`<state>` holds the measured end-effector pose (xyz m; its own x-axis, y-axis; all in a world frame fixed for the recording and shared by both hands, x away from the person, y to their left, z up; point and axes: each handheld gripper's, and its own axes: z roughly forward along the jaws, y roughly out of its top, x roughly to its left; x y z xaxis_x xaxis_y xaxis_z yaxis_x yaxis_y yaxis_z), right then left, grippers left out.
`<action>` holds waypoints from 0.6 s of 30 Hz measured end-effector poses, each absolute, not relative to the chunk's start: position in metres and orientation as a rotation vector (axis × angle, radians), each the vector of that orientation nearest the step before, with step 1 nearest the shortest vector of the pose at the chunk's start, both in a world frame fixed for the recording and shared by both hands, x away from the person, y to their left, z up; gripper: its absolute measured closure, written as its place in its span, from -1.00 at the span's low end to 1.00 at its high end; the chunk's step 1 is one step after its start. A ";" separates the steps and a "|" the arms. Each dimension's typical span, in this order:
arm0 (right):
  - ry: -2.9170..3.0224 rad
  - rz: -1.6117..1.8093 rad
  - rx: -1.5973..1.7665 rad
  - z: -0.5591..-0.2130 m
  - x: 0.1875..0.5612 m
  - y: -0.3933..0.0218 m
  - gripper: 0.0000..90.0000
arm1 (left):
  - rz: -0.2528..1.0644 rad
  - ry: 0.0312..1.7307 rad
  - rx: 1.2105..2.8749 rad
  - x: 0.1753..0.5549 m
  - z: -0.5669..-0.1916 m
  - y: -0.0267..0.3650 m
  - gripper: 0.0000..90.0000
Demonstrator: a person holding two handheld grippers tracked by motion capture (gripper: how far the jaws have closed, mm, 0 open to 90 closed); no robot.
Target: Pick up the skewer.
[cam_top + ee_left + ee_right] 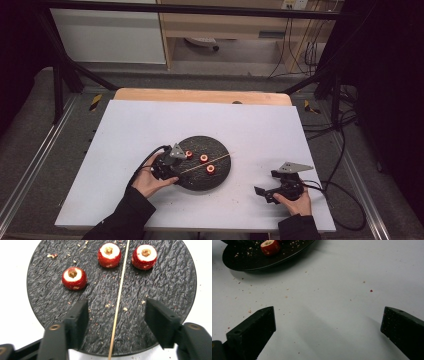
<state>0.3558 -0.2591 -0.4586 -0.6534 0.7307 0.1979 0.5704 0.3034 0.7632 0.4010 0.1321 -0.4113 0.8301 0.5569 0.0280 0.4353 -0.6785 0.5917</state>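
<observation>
A round black slate plate (220, 150) (162, 282) (239, 261) lies on the white table. Three cored red fruit pieces (204, 158) (74, 278) (270, 247) rest on it. A thin wooden skewer (207, 163) (117, 307) lies across the plate between them. My left gripper (172, 162) (116, 315) is open over the plate's left edge, with the skewer running between its jaws, untouched. My right gripper (265, 194) (328, 322) is open above bare table to the right of the plate, holding nothing.
Crumbs are scattered on the plate and on the white table (150, 125) (352, 277) near it. Black cables (345, 200) trail off the table's right side. A wooden strip (200, 95) borders the far edge, with black frame bars around.
</observation>
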 end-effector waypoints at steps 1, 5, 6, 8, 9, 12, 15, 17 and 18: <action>2.380 1.271 1.207 -0.459 0.356 -0.259 -0.98 | 0.272 0.727 2.433 0.402 -0.412 0.131 -0.11; 2.382 1.271 1.208 -0.459 0.356 -0.259 -0.98 | 0.267 0.721 2.451 0.405 -0.414 0.129 0.09; 2.383 1.270 1.208 -0.459 0.356 -0.259 -0.98 | 0.261 0.716 2.453 0.405 -0.414 0.129 0.14; 2.382 1.271 1.205 -0.459 0.356 -0.259 -0.98 | 0.251 0.714 2.455 0.406 -0.415 0.128 0.21; 2.383 1.270 1.207 -0.459 0.356 -0.259 -0.98 | 0.247 0.711 2.458 0.407 -0.415 0.127 0.25; 2.384 1.269 1.205 -0.459 0.356 -0.259 -0.98 | 0.241 0.703 2.471 0.408 -0.415 0.125 0.41; 2.384 1.271 1.206 -0.459 0.356 -0.259 -0.98 | 0.223 0.690 2.494 0.409 -0.415 0.123 0.49; 2.385 1.271 1.208 -0.459 0.356 -0.259 -0.98 | 0.224 0.685 2.501 0.409 -0.415 0.122 0.55; 2.385 1.270 1.208 -0.459 0.356 -0.259 -0.98 | 0.221 0.684 2.507 0.410 -0.415 0.121 0.58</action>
<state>0.3556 -0.2585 -0.4590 -0.6532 0.7297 0.2021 0.5749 0.3043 0.7595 0.4097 0.1213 -0.4155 0.8584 0.5126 0.0181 0.4263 -0.7327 0.5305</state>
